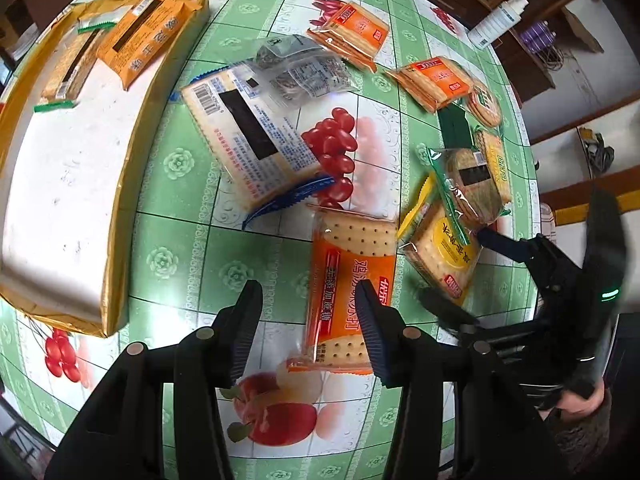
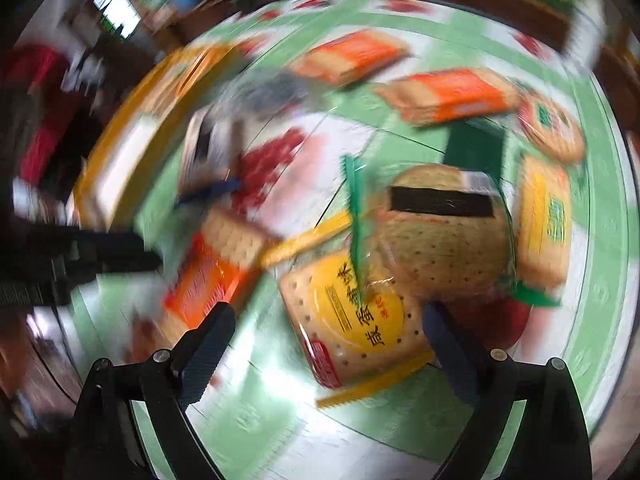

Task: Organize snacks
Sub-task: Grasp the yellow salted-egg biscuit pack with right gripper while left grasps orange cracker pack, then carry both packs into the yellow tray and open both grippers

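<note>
Hovering open grippers [image 1: 308, 320] over crackers [image 1: 346, 292]

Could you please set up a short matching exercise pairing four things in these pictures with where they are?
Things:
1. orange cracker pack
2. blue-edged cracker pack
3. white bottle
4. yellow cracker pack

Places:
A. at the far edge of the table
B. between the right gripper fingers
C. beside the box, partly under a clear packet
D. under the left gripper

Pairs: 1-D, 2-C, 3-A, 4-B
</note>
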`<state>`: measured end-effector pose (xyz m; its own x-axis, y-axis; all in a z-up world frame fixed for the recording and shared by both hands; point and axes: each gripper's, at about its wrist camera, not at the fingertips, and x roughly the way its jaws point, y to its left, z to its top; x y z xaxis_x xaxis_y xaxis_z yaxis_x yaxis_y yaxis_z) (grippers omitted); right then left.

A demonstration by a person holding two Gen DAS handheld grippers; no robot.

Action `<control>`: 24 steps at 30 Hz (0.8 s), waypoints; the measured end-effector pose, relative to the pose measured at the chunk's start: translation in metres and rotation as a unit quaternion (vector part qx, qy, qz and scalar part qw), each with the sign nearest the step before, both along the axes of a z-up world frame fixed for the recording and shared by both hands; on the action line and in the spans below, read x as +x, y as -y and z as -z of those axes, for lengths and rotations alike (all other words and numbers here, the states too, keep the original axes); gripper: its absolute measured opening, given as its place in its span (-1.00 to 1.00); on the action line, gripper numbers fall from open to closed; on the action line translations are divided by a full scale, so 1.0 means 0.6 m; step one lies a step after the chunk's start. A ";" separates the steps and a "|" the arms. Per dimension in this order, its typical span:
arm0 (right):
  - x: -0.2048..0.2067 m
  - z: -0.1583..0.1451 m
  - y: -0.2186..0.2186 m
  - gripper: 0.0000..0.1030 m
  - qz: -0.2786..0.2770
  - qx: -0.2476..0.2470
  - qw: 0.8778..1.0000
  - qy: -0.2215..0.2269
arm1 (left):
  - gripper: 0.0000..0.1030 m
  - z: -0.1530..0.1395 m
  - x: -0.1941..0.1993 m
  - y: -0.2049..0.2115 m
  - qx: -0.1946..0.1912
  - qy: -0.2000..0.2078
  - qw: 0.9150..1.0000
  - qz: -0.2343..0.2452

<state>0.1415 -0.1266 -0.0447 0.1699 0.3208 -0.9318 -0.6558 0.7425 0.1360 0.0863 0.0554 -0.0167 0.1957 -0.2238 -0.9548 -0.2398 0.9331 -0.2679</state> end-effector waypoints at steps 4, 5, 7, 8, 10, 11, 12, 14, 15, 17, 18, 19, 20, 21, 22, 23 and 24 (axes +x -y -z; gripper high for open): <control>-0.009 0.029 -0.002 0.47 -0.010 -0.067 0.997 0.020 | -0.11 0.002 0.007 0.018 -0.003 0.000 1.000 0.000; -0.008 0.025 0.004 0.42 -0.002 -0.052 0.999 0.014 | -0.11 0.002 0.011 0.025 0.004 0.001 1.000 0.001; -0.003 0.021 0.021 0.41 0.023 -0.028 0.999 -0.005 | -0.11 0.005 0.016 0.036 0.003 0.001 1.000 0.002; -0.003 0.021 0.028 0.41 0.029 -0.030 0.999 -0.005 | -0.11 0.007 0.017 0.041 0.001 0.001 1.000 0.003; -0.010 0.023 0.040 0.42 0.033 -0.041 0.999 0.000 | -0.11 0.014 0.022 0.060 0.014 -0.003 1.000 0.012; -0.013 0.023 0.044 0.41 0.031 -0.042 0.999 -0.002 | -0.10 0.017 0.024 0.069 0.023 -0.004 1.000 0.015; -0.016 0.023 0.050 0.41 0.030 -0.043 0.999 -0.004 | -0.07 0.020 0.027 0.078 0.030 -0.004 0.999 0.019; -0.023 0.023 0.059 0.42 0.028 -0.045 0.999 -0.005 | 0.06 0.022 0.032 0.093 0.039 0.002 0.999 0.027; -0.025 0.023 0.061 0.42 0.027 -0.047 0.999 -0.004 | 0.09 0.024 0.035 0.098 0.041 0.003 0.999 0.030; -0.030 0.024 0.067 0.42 0.028 -0.046 0.999 -0.003 | 0.16 0.027 0.039 0.109 0.052 0.006 0.998 0.036; -0.033 0.024 0.079 0.42 0.031 -0.043 0.999 -0.004 | 0.17 0.029 0.042 0.115 0.060 0.006 0.997 0.041; -0.034 0.023 0.083 0.42 0.034 -0.042 0.999 -0.005 | 0.18 0.036 0.047 0.124 0.070 0.002 0.996 0.048; -0.036 0.023 0.084 0.42 0.034 -0.043 0.998 -0.004 | 0.18 0.045 0.050 0.128 0.073 -0.009 0.996 0.053; -0.035 0.023 0.083 0.42 0.034 -0.045 0.998 -0.003 | 0.18 0.057 0.052 0.130 0.075 -0.022 0.995 0.053; -0.033 0.022 0.080 0.42 0.035 -0.047 0.998 -0.002 | 0.19 0.058 0.053 0.132 0.083 -0.016 0.995 0.052; -0.026 0.020 0.066 0.41 0.037 -0.048 0.998 -0.002 | 0.18 0.056 0.053 0.133 0.090 -0.008 0.995 0.049; -0.022 0.022 0.062 0.41 0.038 -0.049 0.998 -0.002 | 0.10 0.059 0.054 0.131 0.090 -0.010 0.995 0.048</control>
